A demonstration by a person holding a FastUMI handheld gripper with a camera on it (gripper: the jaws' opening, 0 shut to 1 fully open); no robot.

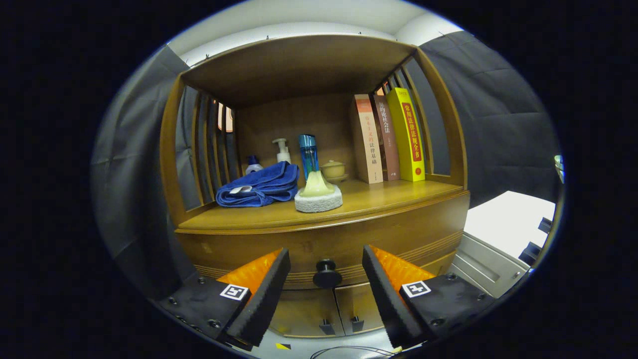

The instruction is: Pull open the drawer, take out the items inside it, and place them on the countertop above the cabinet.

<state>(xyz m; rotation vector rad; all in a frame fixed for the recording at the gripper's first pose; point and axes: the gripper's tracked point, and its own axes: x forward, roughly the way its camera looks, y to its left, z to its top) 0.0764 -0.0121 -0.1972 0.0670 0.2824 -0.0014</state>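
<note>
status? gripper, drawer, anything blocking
Gripper open, fingers either side of the drawer knob, not clamped. Drawer shut, nothing taken out yet. Countertop holds a blue towel and sponge; room at right.

The blue towel (pixel 259 188) hides most of a small bottle (pixel 253 163); the drawer's (pixel 319 249) contents are unseen.

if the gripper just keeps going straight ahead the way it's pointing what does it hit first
Most likely the drawer knob, which sits between the open gripper fingers, just ahead of them, on the closed drawer front. Exact depth is hard to judge.
</note>
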